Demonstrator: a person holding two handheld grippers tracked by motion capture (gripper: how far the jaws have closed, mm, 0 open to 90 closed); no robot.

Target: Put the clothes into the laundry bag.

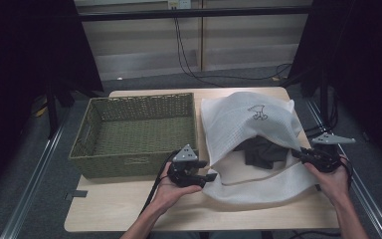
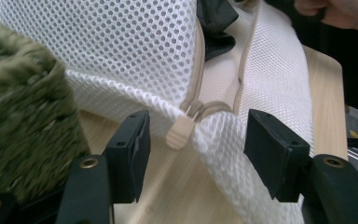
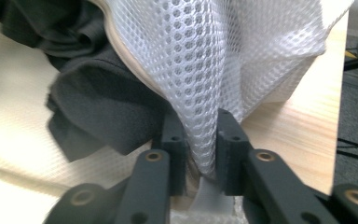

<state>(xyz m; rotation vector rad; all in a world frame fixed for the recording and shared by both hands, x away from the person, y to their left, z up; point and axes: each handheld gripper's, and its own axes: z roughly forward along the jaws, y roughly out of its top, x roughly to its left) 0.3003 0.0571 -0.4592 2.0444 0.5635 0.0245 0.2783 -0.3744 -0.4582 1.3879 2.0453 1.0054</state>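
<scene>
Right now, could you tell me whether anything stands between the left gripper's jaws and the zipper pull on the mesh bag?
Nothing visible does. The left gripper has its jaws open on either side of the beige zipper pull at the corner of the white mesh bag, pads apart from it. The green basket sits off to one side.

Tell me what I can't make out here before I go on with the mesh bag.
- Dark garment: the mesh bag drapes over most of it in the high view; what kind of garment is unclear.
- Zipper pull: whether it is attached to a slider is unclear in the left gripper view.
- Print on the bag: too small to read.
- Right gripper: the jaws pinch mesh; the folds hide the layers between them.
</scene>
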